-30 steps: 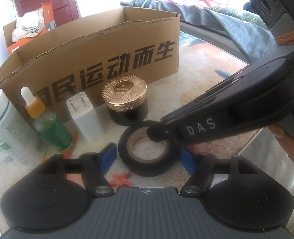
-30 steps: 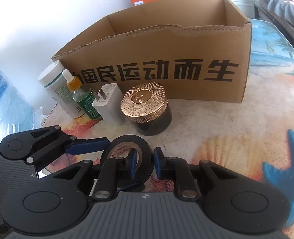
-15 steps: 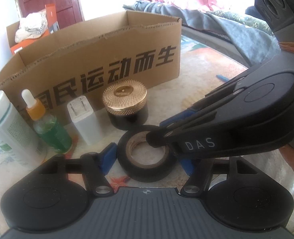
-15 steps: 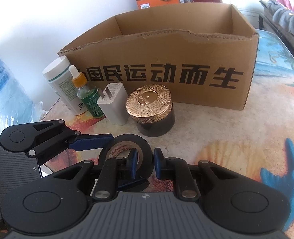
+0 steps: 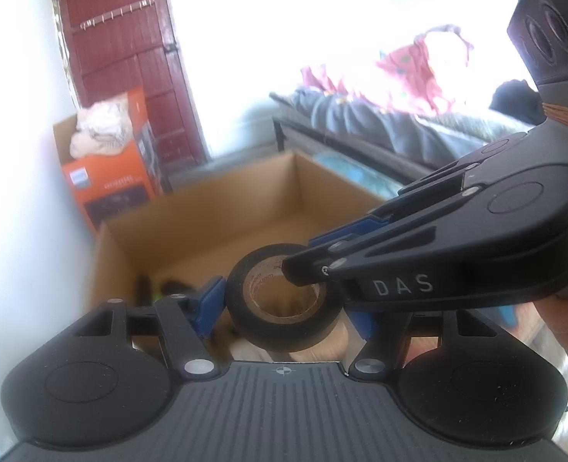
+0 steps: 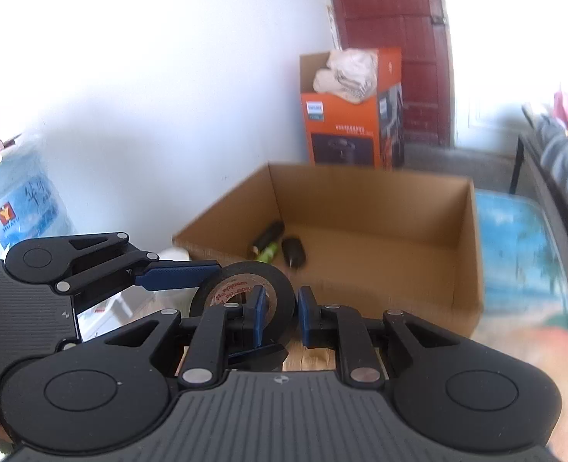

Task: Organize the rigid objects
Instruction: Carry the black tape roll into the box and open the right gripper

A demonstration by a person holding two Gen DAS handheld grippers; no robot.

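We have the black tape roll (image 5: 284, 300) up in the air in front of the open cardboard box (image 6: 465, 269), held by both tools at once so that it cannot swing or slip on its way in. Our right gripper (image 6: 278, 313) is nipped narrow on the roll's wall, one finger inside the core, while our left gripper (image 5: 284, 310) clasps it across its outer sides. The box already holds a few dark items (image 6: 280, 248), so we judge the roll belongs beside them.
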